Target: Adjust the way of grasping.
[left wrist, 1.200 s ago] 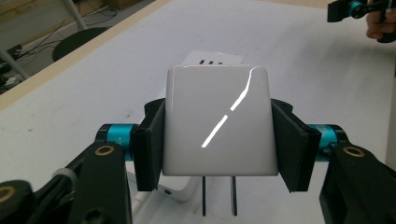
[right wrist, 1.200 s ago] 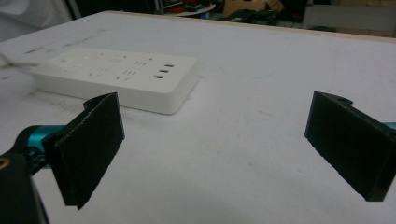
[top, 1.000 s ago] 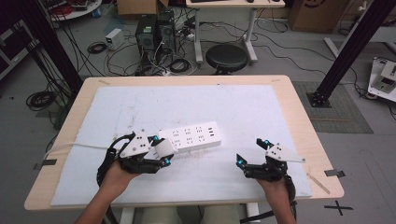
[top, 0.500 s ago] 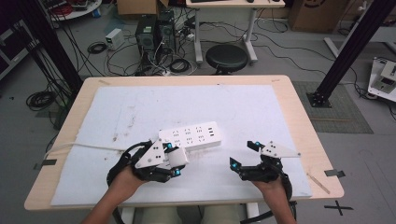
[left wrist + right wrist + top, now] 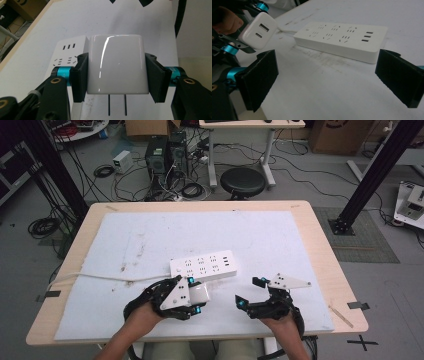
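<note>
A white power strip lies flat on the white mat, sockets up, and its cable runs off to the left. My left gripper is just in front of the strip, shut on a white charger plug. In the left gripper view the charger sits clamped between the pads, its two prongs pointing back at the camera and the strip beyond. My right gripper is open to the right of it. From it I see the strip and the charger's USB face.
The white mat covers most of the wooden table. Beyond the far edge, on the floor, are a black stool, computer towers and loose cables. Black frame posts stand at both sides.
My left gripper has carried the charger to the right and nearer the front edge, turning it. The right gripper has shifted slightly left and turned toward the left one.
</note>
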Tool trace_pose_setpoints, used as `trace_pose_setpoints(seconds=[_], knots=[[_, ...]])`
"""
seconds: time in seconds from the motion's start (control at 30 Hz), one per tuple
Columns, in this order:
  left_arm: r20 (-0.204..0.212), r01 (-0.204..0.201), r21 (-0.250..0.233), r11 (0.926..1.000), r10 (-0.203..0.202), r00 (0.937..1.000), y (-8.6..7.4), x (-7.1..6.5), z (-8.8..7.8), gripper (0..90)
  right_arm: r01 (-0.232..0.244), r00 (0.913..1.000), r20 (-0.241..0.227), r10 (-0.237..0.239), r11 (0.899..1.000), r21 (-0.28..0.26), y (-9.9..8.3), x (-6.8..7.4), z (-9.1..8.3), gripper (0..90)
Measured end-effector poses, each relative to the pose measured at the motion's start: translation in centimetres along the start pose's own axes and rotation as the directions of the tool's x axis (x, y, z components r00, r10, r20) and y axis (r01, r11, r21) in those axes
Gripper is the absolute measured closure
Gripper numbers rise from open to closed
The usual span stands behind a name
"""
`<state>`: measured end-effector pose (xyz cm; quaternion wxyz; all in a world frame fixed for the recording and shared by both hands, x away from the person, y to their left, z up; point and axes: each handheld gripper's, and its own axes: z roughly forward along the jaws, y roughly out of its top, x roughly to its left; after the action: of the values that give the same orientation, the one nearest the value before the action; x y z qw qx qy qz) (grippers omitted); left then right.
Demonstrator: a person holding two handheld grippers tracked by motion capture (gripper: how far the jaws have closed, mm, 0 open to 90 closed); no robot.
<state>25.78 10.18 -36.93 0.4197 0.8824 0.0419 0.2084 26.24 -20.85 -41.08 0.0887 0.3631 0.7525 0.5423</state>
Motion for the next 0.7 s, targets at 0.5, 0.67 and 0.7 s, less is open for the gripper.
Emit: trace_pose_setpoints(seconds=[0.5,0.67,0.7], knots=[[-0.006,-0.066,0.036,0.9972,0.066,0.9978,-0.1,-0.5,1.6,42.5,-0.084,0.9916,-0.094,0.088,0.996,0.042,0.3,0.4,1.4,4.7],[-0.021,-0.084,0.044,0.9955,0.085,0.9962,-0.1,-0.7,2.1,42.5,-0.098,0.9877,-0.116,0.105,0.993,0.066,0.6,0.7,2.1,4.7],[-0.023,-0.094,0.046,0.9945,0.095,0.9952,-0.1,-0.7,2.2,42.5,-0.097,0.9865,-0.126,0.105,0.993,0.068,0.6,0.7,2.3,4.7]])
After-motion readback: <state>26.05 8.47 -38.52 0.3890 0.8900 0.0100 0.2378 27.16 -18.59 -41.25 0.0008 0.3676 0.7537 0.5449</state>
